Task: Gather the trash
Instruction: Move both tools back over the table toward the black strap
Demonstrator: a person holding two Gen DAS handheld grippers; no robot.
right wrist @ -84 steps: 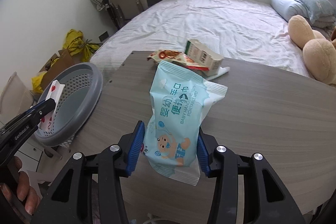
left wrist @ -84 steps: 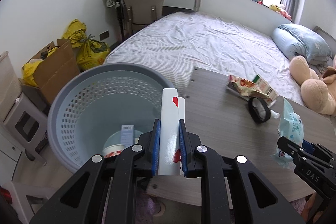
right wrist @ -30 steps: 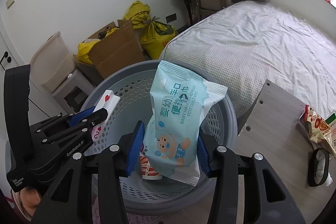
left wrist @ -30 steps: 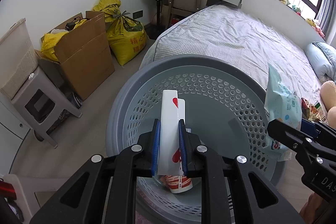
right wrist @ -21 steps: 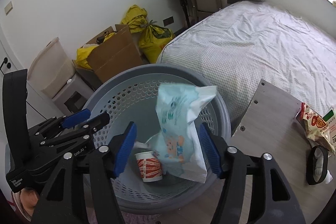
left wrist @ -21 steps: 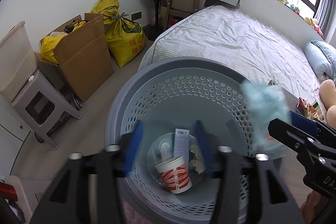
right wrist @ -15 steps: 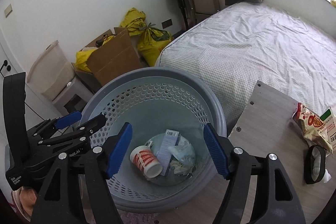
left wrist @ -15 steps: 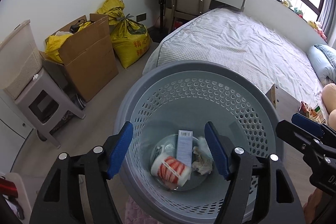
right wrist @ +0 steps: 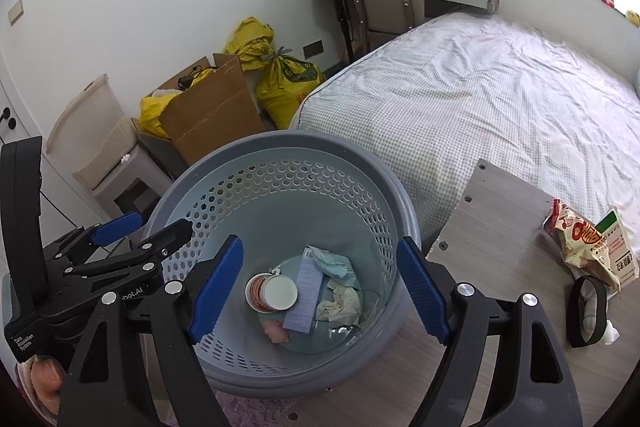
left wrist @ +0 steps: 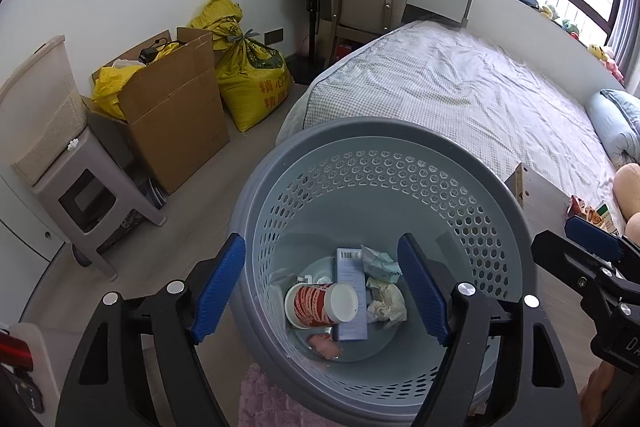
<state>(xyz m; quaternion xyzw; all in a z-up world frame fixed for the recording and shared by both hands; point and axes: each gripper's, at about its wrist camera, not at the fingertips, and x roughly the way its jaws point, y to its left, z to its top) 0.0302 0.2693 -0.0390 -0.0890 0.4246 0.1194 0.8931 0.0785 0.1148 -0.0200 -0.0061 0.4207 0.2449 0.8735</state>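
Trash [left wrist: 346, 301] lies in the basket [left wrist: 400, 135], cup [left wrist: 320, 305] tipped on its side.

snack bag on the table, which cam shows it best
The right wrist view: the snack bag lies in full sight on the grey table, its red and cream print plain, a green carton beside it. The left wrist view catches only a sliver at the right edge, behind the right gripper.

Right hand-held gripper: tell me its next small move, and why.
Probably swing right toward the snack bag on the table. The right hand-held gripper hangs over the basket, its jaws opening with nothing between them, and that trash remains.
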